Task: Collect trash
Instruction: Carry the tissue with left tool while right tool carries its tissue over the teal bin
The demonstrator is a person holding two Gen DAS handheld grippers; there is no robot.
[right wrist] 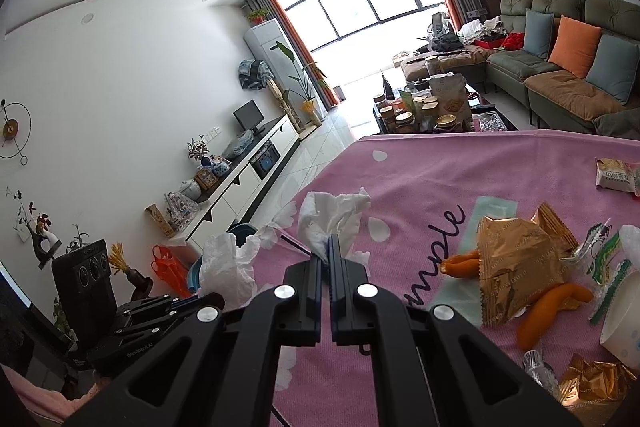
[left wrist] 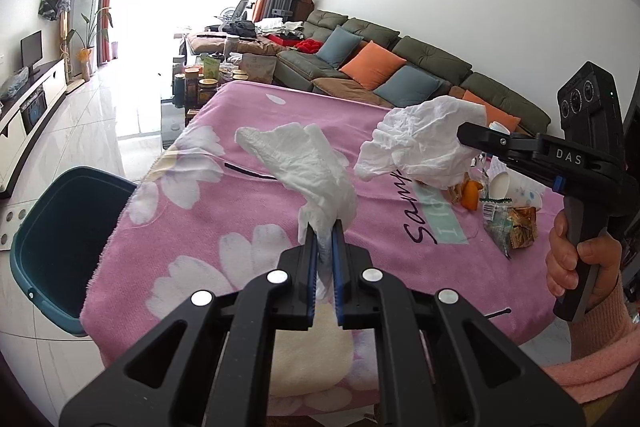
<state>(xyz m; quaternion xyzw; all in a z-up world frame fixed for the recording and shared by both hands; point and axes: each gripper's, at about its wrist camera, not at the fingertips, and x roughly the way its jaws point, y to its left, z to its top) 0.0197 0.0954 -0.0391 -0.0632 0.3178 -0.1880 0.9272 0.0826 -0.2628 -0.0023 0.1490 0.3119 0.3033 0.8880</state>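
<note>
Left fingers and right fingers each clamped on tissue, pinched ends hidden

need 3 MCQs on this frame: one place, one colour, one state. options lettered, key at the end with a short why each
1. Where is the bin?
A. on the table
B. on the floor beside the table's edge
C. on the sofa

2. What colour is the tablecloth?
A. pink with white flowers
B. plain green
C. grey stripes

3. What state is the left claw in?
A. open, holding nothing
B. shut on an orange peel
C. shut on a white tissue

Key: B, the teal bin stands on the tiled floor next to the cloth's edge. A, the cloth is pink with white daisies. C, the tissue sticks out from between the closed fingers; the right claw likewise pinches its own tissue.
</note>
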